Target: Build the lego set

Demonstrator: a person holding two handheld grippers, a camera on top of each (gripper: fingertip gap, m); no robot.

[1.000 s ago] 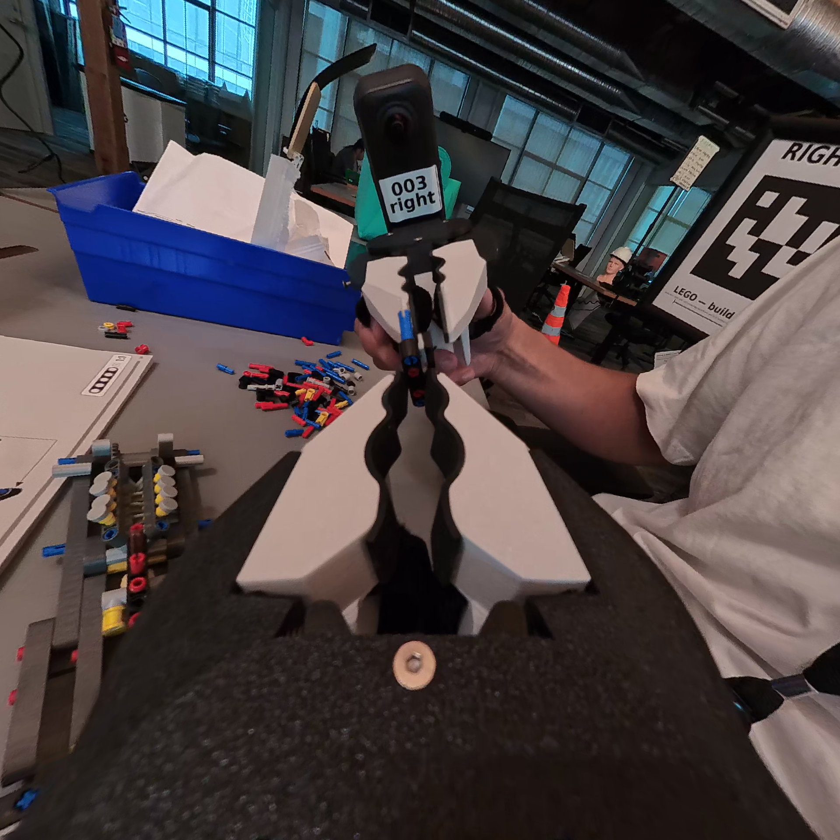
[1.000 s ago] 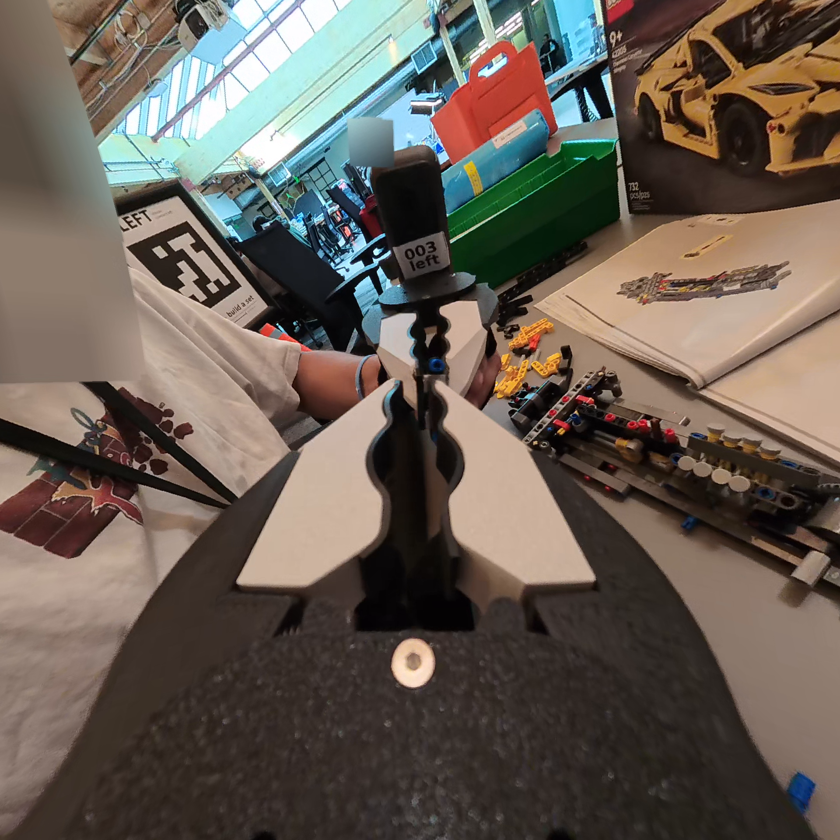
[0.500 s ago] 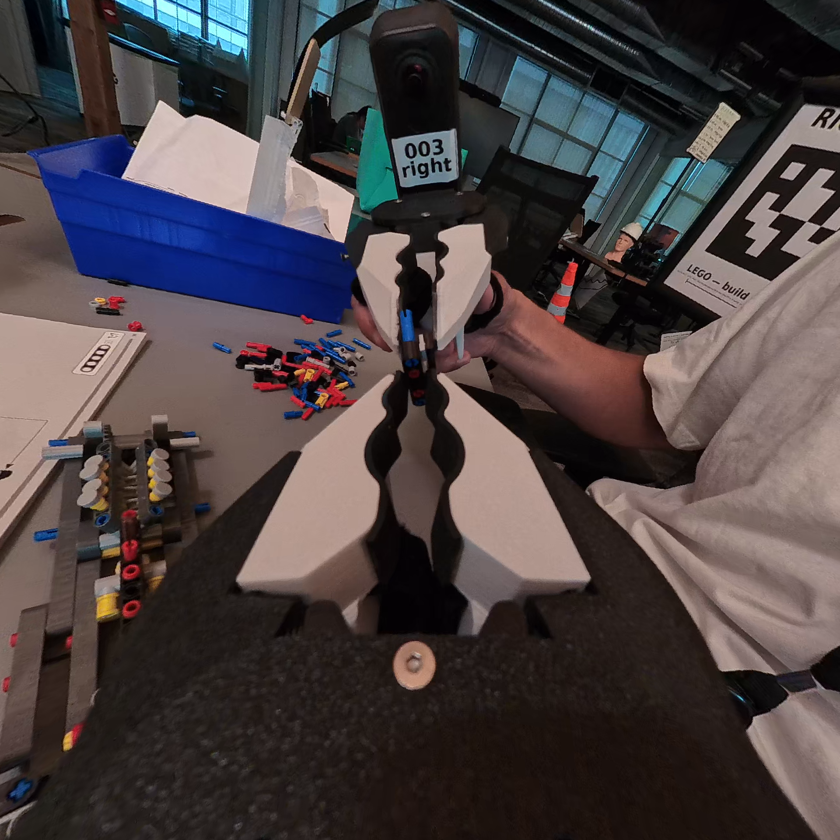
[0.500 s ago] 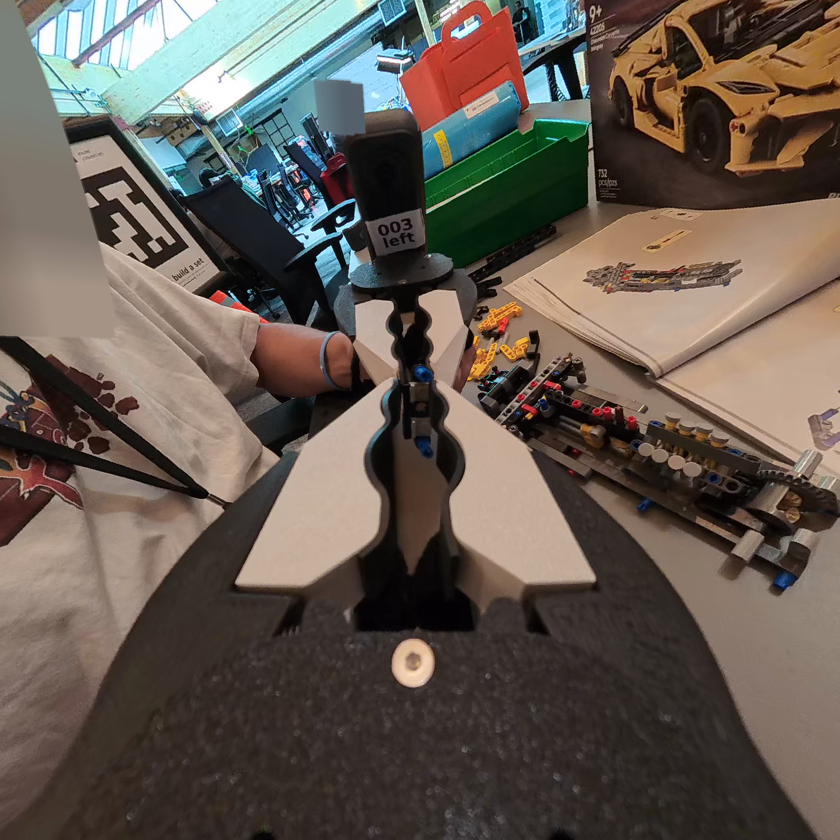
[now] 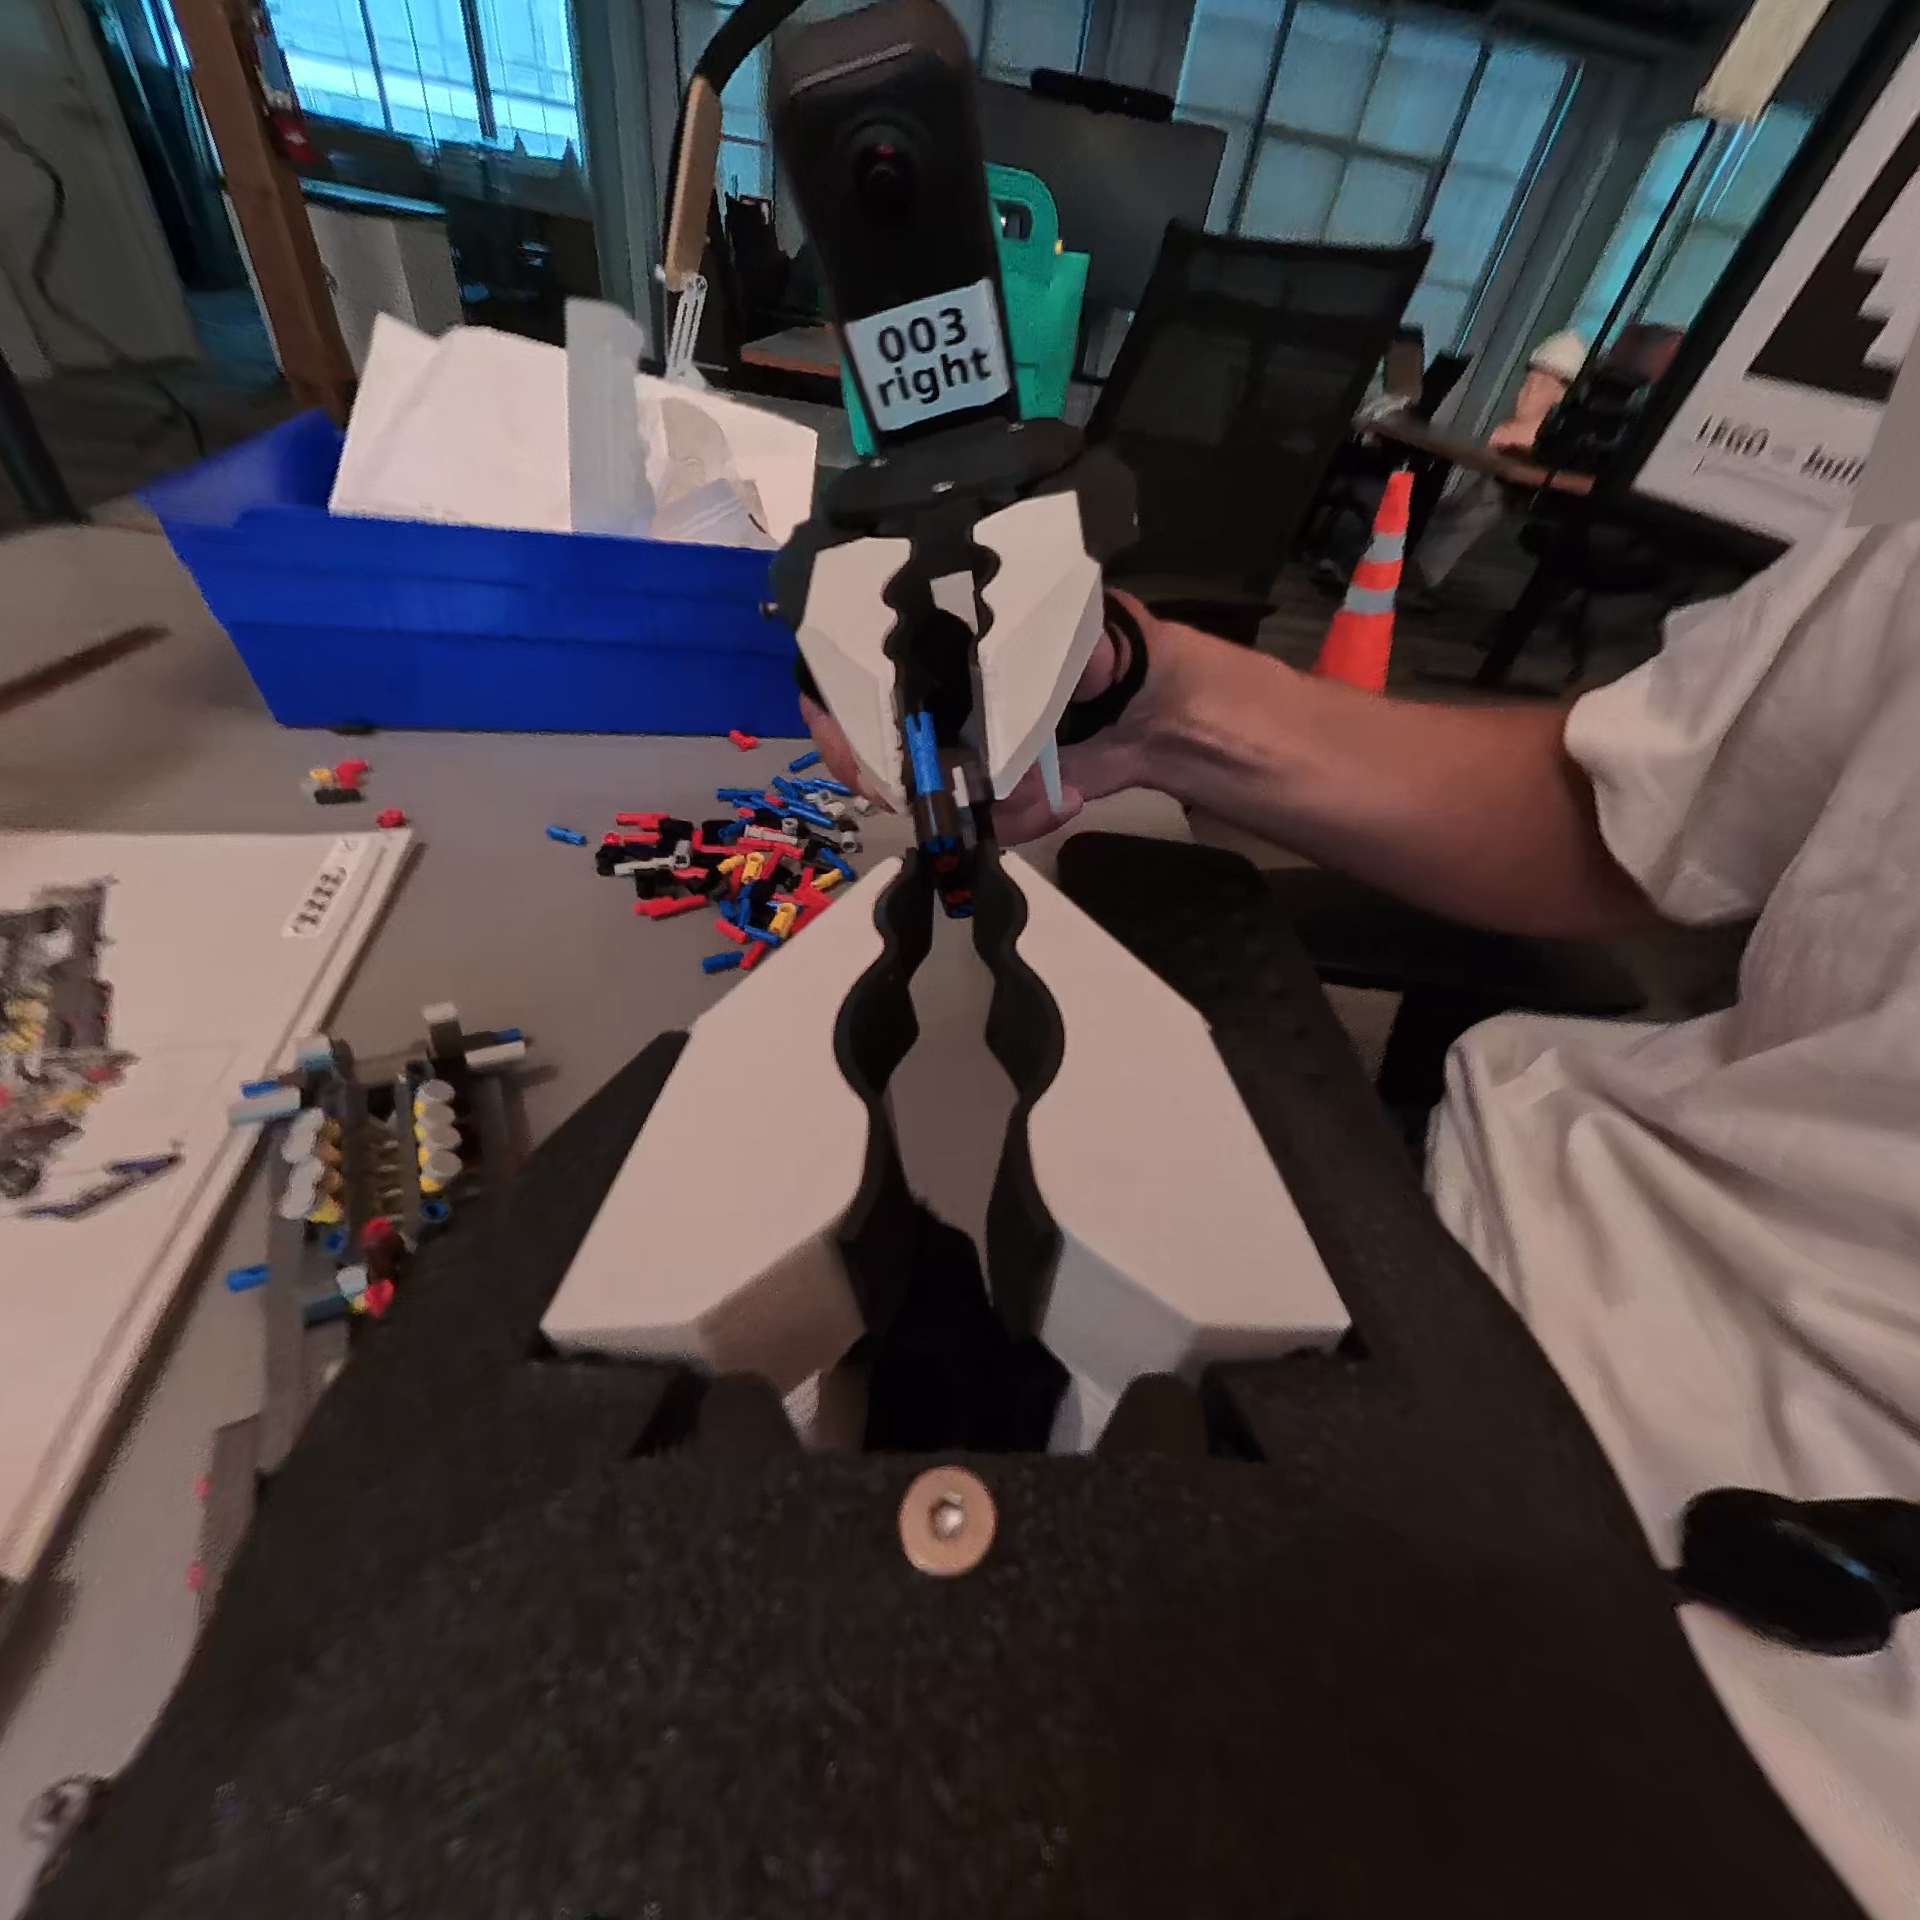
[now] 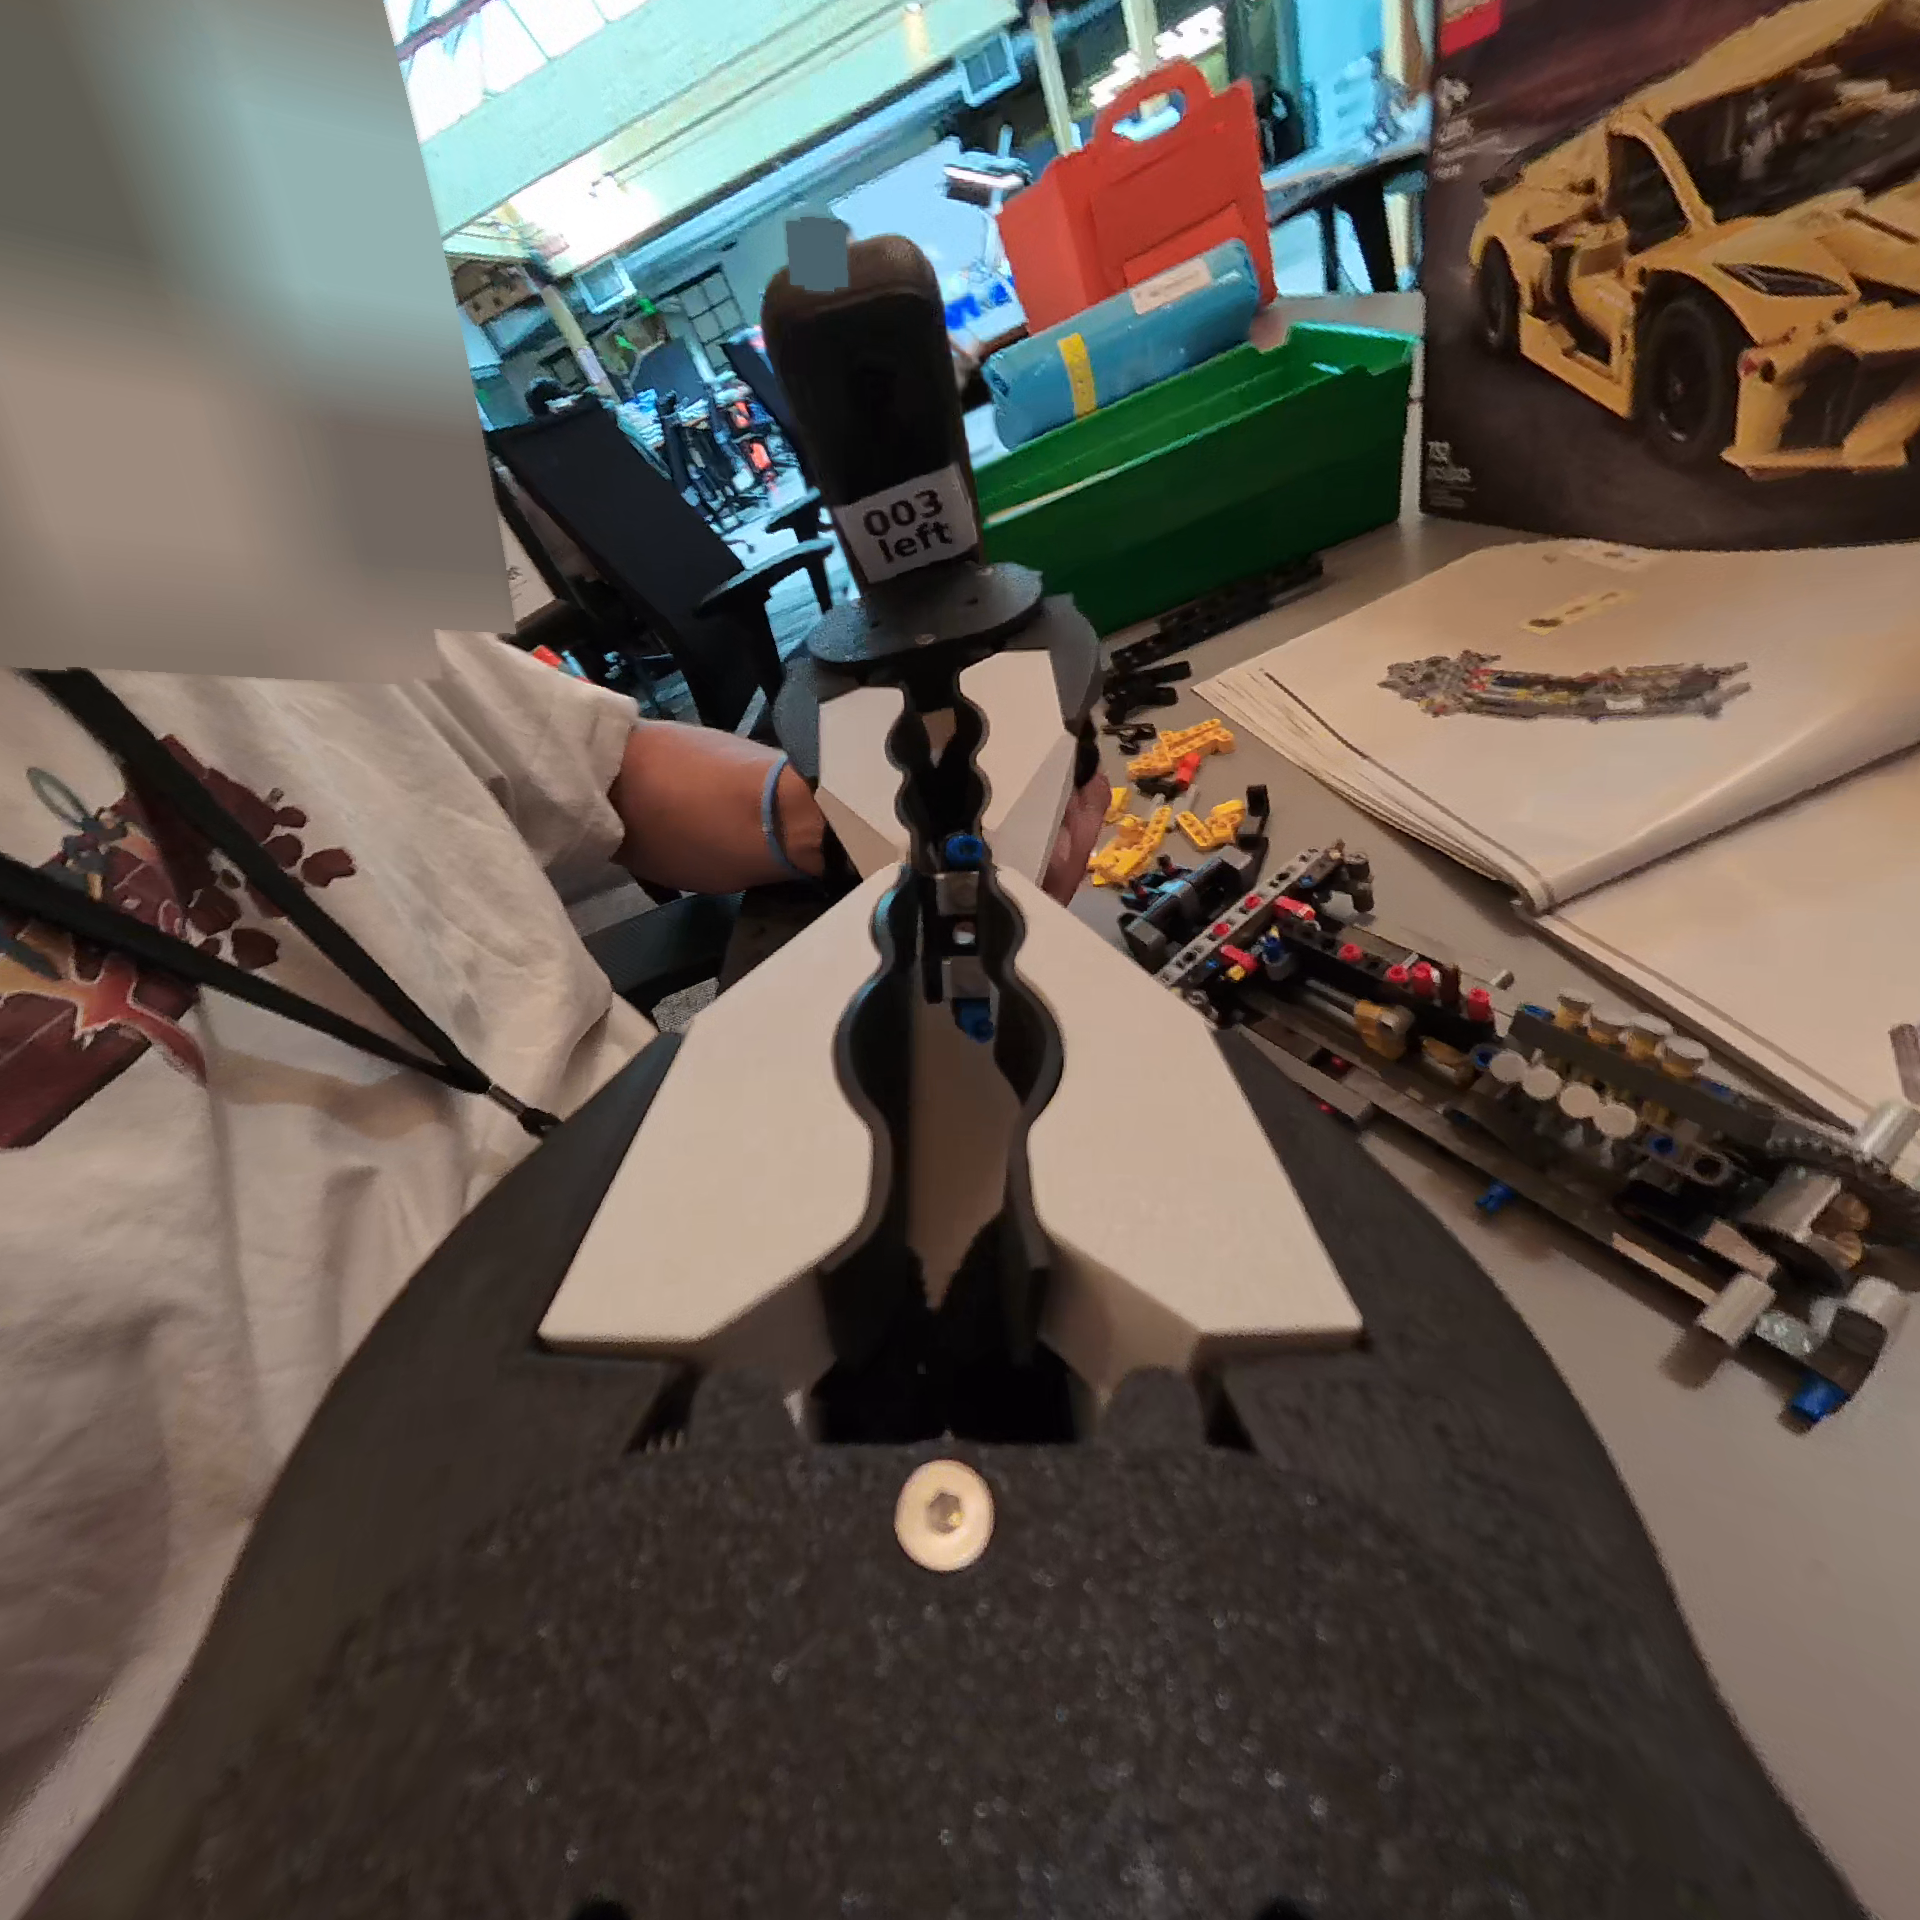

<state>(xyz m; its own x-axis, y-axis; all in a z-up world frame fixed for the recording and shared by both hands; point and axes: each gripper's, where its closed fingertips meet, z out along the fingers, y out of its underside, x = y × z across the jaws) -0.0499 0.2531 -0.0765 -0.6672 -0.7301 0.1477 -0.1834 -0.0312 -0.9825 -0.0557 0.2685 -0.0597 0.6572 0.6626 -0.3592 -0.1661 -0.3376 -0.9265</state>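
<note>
Piece (image 5: 940, 831), small, black with blue pins: pinched at once by my left gripper (image 5: 951, 883) and right gripper (image 6: 951, 935), tip to tip, both closed on it, above table (image 5: 520, 935).

Manual (image 6: 1621, 727) behind chassis (image 6: 1507, 1081); bin (image 6: 1195, 468) beyond

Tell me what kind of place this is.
Probably a shared workshop or lab in an industrial loft: tall gridded windows, an orange traffic cone on the floor, office chairs at other desks, and parts bins such as the green bin.
</note>
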